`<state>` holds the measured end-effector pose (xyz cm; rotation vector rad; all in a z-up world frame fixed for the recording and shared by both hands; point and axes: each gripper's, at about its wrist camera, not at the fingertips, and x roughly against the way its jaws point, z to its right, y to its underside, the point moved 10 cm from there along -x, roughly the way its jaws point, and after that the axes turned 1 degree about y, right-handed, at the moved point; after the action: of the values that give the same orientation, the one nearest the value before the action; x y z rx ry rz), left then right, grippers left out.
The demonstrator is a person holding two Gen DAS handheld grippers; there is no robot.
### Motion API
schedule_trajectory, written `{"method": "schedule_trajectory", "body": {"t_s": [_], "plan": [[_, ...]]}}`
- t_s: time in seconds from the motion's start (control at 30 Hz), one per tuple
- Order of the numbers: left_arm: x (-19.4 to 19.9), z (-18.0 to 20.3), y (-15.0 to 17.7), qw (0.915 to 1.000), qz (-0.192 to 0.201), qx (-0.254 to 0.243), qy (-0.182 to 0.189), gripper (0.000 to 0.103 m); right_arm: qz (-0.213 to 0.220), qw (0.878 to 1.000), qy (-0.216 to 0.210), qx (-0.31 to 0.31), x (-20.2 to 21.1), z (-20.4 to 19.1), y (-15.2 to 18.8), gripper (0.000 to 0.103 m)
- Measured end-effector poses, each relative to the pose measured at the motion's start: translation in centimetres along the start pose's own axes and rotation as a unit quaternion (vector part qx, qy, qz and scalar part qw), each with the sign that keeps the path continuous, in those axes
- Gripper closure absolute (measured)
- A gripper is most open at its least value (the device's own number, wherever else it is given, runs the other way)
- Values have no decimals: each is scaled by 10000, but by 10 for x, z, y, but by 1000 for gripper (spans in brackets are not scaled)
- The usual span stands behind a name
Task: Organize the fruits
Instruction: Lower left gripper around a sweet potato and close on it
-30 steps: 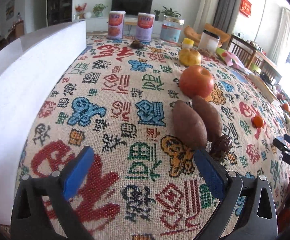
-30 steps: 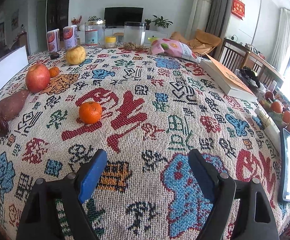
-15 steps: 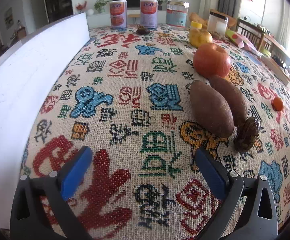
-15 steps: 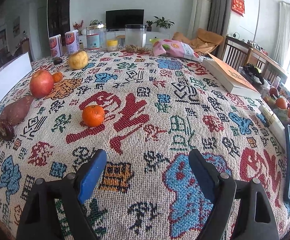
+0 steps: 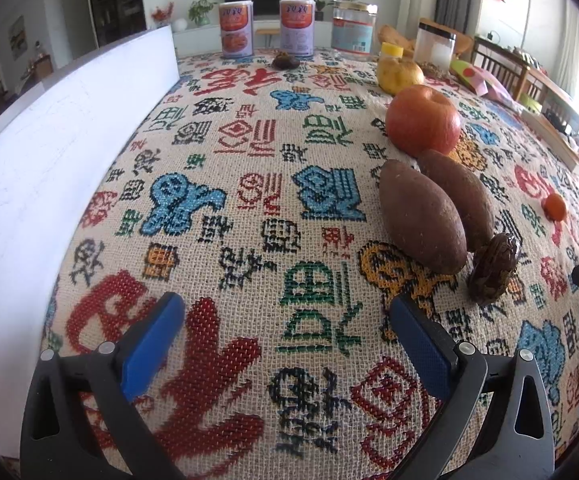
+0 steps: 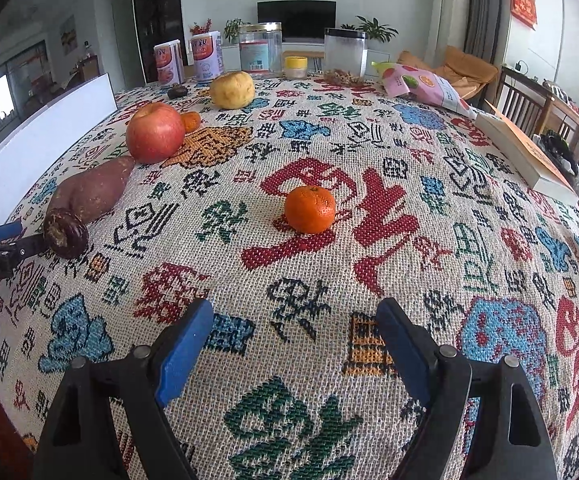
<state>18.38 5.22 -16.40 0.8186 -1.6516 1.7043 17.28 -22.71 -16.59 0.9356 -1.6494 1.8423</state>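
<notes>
A tangerine (image 6: pixel 310 209) sits on the patterned tablecloth (image 6: pixel 369 280), straight ahead of my right gripper (image 6: pixel 293 316), which is open, empty and a short way from it. At left lie a red apple (image 6: pixel 155 132), a smaller tangerine (image 6: pixel 191 120) behind it, a yellow fruit (image 6: pixel 232 89), a sweet potato (image 6: pixel 93 188) and a dark wrinkled fruit (image 6: pixel 65 232). My left gripper (image 5: pixel 283 312) is open over bare cloth. Two sweet potatoes (image 5: pixel 421 216) and the dark fruit (image 5: pixel 493 272) lie ahead to its right, the apple (image 5: pixel 423 124) beyond them.
A white board (image 5: pixel 69 140) stands along the table's left edge. Cans (image 5: pixel 235 28), jars (image 6: pixel 259 52), a snack bag (image 6: pixel 421 84) and another dark fruit (image 6: pixel 177 90) line the far side. A book (image 6: pixel 521 152) lies at the right edge.
My right gripper has moved towards the tangerine, which now lies nearer and centred between the fingers. The left view has shifted slightly; its sweet potatoes look closer. Both grippers stay open.
</notes>
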Motion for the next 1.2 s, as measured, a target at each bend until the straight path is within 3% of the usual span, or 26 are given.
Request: {"method": "schedule_trajectory", "body": {"t_s": [0.4, 0.47, 0.6, 0.73, 0.87, 0.93, 1.1, 1.2], "plan": [[1, 1, 0, 10000, 12, -5, 38, 1, -28, 9999, 76, -104, -3, 5, 0, 19], [5, 5, 0, 9995, 61, -48, 302, 1, -29, 9999, 57, -113, -3, 5, 0, 19], [21, 20, -9, 9912, 168, 284, 1283, 2, 58, 9998, -29, -206, -1, 7, -2, 19], [13, 33, -33, 9863, 13, 579, 1541, 1, 61, 9996, -89, -247, -1, 7, -2, 19], [-19, 39, -38, 9914, -351, 323, 1218, 1, 58, 9997, -93, -238, -1, 7, -2, 19], [-15, 37, -39, 9932, -207, 46, 1143, 1, 57, 9996, -102, -257, -1, 7, -2, 19], [3, -3, -33, 9964, -33, 271, 797, 2, 76, 9993, -161, -324, -1, 9, -1, 19], [7, -10, -35, 9928, -84, 461, 1105, 2, 68, 9993, -190, -313, -1, 8, -1, 19]]}}
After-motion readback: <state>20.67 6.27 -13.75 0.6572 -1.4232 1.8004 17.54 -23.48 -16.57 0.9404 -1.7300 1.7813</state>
